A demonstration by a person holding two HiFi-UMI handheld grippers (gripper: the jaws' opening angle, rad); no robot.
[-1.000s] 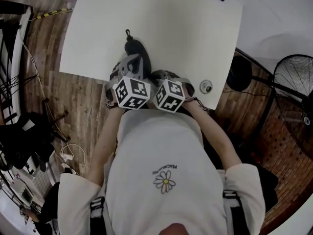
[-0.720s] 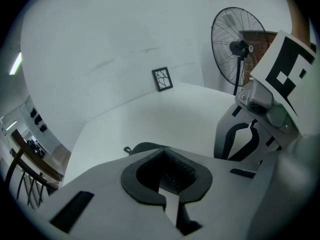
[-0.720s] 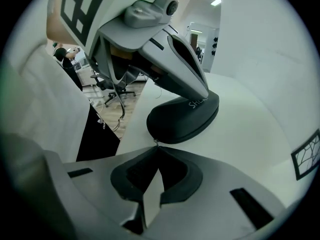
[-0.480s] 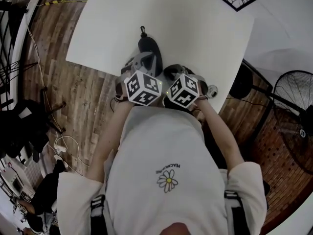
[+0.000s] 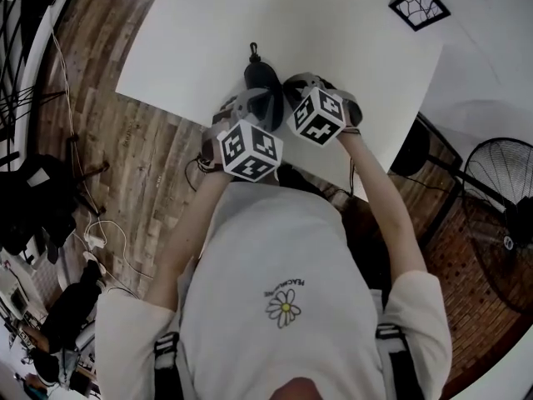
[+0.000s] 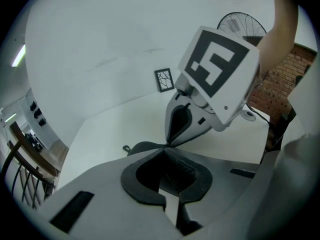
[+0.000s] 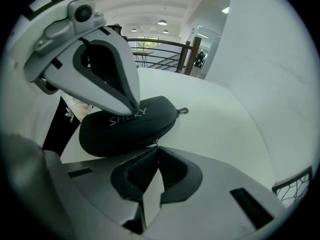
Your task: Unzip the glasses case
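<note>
A black zippered glasses case [image 7: 127, 126] lies on the white desk [image 5: 333, 23], close to its near edge and about midway between left and right. Its long axis runs from near to far, and a small hanging loop [image 7: 183, 111] sticks out at the far end. Pale lettering [image 7: 127, 117] crosses the lid.

The left gripper [image 6: 165, 145] has its jaws pressed together, with nothing between them. Their joined tips rest on top of the case, right at the lettering.

The right gripper [image 7: 156, 145] comes in from the right. Its jaws are closed at the case's seam and pinch the small metal zipper pull [image 7: 156, 142] at their tips. The seam that shows looks closed.

The two grippers sit just beside each other over the case, and their marker cubes are almost touching in the head view.

A black-framed square panel [image 5: 419, 6] lies at the desk's far right corner, well apart from the case. A standing fan [image 5: 500, 215] is on the wooden floor [image 5: 125, 157] to the right of the desk.
</note>
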